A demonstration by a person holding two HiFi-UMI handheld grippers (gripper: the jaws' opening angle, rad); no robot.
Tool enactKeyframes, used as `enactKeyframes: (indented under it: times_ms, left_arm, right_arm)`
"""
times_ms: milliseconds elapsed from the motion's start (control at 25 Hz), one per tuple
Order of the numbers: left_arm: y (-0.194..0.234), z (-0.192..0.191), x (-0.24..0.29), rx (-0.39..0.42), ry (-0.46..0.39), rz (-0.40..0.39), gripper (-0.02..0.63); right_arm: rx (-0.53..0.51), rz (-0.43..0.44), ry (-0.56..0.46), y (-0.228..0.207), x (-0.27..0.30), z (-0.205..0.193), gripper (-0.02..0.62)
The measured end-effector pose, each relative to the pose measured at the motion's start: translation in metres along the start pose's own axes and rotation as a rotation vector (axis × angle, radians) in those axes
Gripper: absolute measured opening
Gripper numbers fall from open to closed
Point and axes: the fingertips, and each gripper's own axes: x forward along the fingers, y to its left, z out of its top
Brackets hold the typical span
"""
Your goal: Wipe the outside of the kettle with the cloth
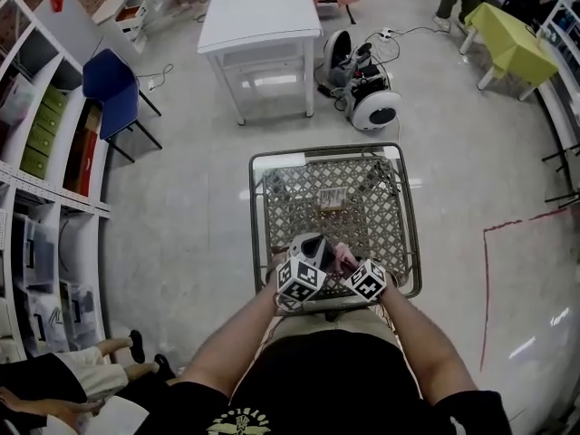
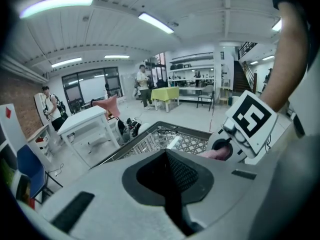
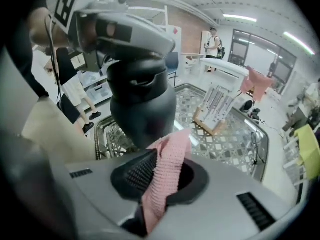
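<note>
A dark kettle (image 1: 313, 243) hangs over the near end of a wire shopping cart (image 1: 254, 207). My left gripper (image 1: 306, 256) grips it from above; in the right gripper view the left gripper's grey body (image 3: 125, 34) sits on top of the kettle (image 3: 142, 109). In the left gripper view the pads (image 2: 180, 176) stand together and the kettle itself is hidden below them. My right gripper (image 1: 347, 263) is shut on a pink knitted cloth (image 3: 167, 174), which sticks up between its pads right beside the kettle's lower side. The cloth (image 2: 218, 154) also shows at the right gripper's mouth.
A wooden rack (image 3: 215, 109) lies in the cart's basket. Beyond the cart stand a white table (image 1: 258, 16), a wheeled robot (image 1: 367, 93) and a blue chair (image 1: 109, 84). Shelves (image 1: 36, 152) line the left side, and a person's legs (image 1: 118, 352) show at lower left.
</note>
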Motion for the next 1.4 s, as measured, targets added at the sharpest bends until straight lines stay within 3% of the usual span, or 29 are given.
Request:
enactKeyframes:
  times_ms: [440,720,1120,1240,1400]
  left_arm:
    - [-0.001,0.000,0.004,0.003,0.013,0.038,0.009]
    - [0.008,0.000,0.001,-0.052,0.028,0.079,0.008]
    - [0.013,0.004,0.003,-0.060,0.012,0.157,0.008]
    - [0.015,0.006,0.002,-0.062,-0.003,0.173,0.009]
    - [0.016,0.003,0.001,-0.064,-0.019,0.191,0.009]
  right_arm:
    - [0.184,-0.076,-0.095,-0.039,-0.056,-0.013,0.048]
    - [0.243,-0.079,-0.060,-0.081,-0.072,-0.051,0.048]
    - [0.329,-0.085,0.033,-0.129,-0.051,-0.118,0.051]
    - [0.312,-0.063,0.051,-0.130,-0.042,-0.126,0.077]
    - [0.264,-0.038,0.066,-0.125,-0.036,-0.125,0.178]
